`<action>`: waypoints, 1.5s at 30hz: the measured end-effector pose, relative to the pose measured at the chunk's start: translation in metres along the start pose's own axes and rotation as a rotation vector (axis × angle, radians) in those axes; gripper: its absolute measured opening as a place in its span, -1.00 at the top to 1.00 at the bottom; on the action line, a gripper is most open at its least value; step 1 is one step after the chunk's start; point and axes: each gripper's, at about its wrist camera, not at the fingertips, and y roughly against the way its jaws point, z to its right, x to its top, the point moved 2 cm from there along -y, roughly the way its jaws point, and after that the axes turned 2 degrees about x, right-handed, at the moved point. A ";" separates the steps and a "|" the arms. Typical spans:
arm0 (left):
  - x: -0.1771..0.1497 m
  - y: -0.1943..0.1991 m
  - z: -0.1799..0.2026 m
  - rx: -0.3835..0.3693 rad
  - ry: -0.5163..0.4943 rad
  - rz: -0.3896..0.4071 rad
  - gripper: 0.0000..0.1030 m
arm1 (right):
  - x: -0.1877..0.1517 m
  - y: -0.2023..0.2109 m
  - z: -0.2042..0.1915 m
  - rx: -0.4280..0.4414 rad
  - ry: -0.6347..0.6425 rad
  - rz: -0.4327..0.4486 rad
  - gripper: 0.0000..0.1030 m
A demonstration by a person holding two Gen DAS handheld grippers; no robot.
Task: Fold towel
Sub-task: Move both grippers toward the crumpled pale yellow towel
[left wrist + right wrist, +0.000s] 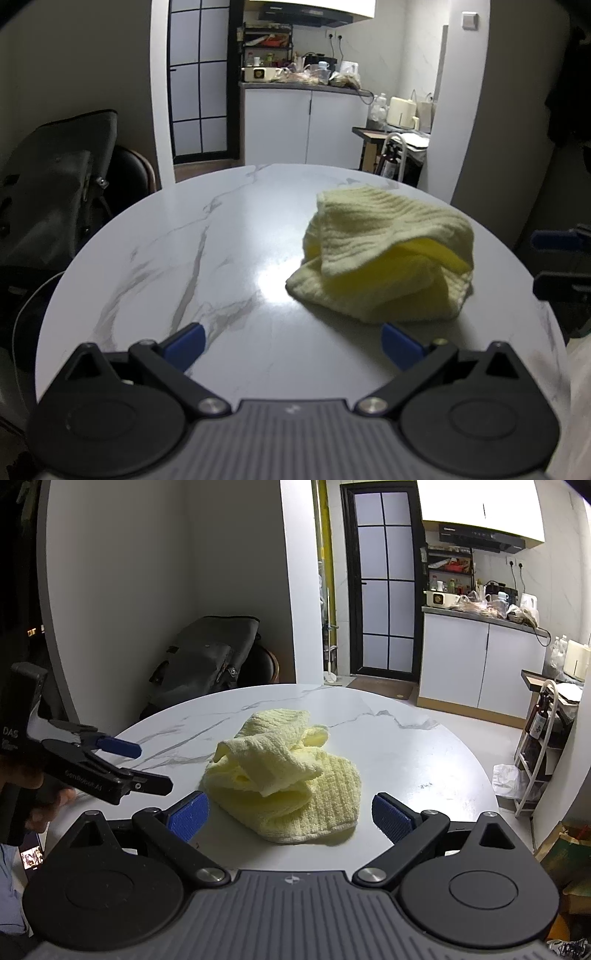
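Presently catalogued: one pale yellow towel [284, 771], ribbed weave, lying in a crumpled heap on the round marble table [184, 258]. In the right wrist view it sits at about 12 o'clock from the right gripper [290, 814], just beyond the fingertips; in the left wrist view it lies at about 1 o'clock from the left gripper [291, 345]. Both grippers are held wide apart and nothing is gripped.

Condition: layers are overlapped loosely, one flap is draped across the top, and a brighter yellow underside is exposed. No clean edge or corner can be made out.

Risks noted: several layers could be pinched together, since corners are buried in the heap. The bundle could be dragged across the glossy top rather than spread. Uneven pulls by the two grippers would leave the cloth skewed.
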 end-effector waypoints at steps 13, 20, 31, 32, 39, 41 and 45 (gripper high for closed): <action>-0.003 0.004 -0.001 0.014 -0.032 -0.005 -0.99 | -0.002 0.001 -0.004 -0.040 0.045 0.004 -0.90; -0.007 0.004 0.001 -0.025 -0.036 -0.011 -0.99 | -0.005 -0.005 -0.001 -0.040 0.042 -0.011 -0.90; -0.009 0.005 -0.004 -0.036 -0.045 -0.018 -0.99 | -0.007 0.000 0.003 -0.054 0.042 -0.025 -0.90; -0.009 0.004 -0.004 -0.041 -0.047 -0.019 -0.98 | -0.007 0.000 0.003 -0.055 0.042 -0.028 -0.90; -0.010 0.002 0.000 -0.083 -0.069 -0.028 -0.94 | -0.008 -0.002 0.002 -0.064 0.049 -0.053 -0.90; -0.010 0.002 0.000 -0.095 -0.073 -0.030 -0.94 | -0.009 -0.003 0.001 -0.066 0.052 -0.061 -0.90; -0.012 0.001 0.001 -0.116 -0.078 -0.030 -0.94 | -0.009 -0.004 -0.001 -0.074 0.060 -0.076 -0.90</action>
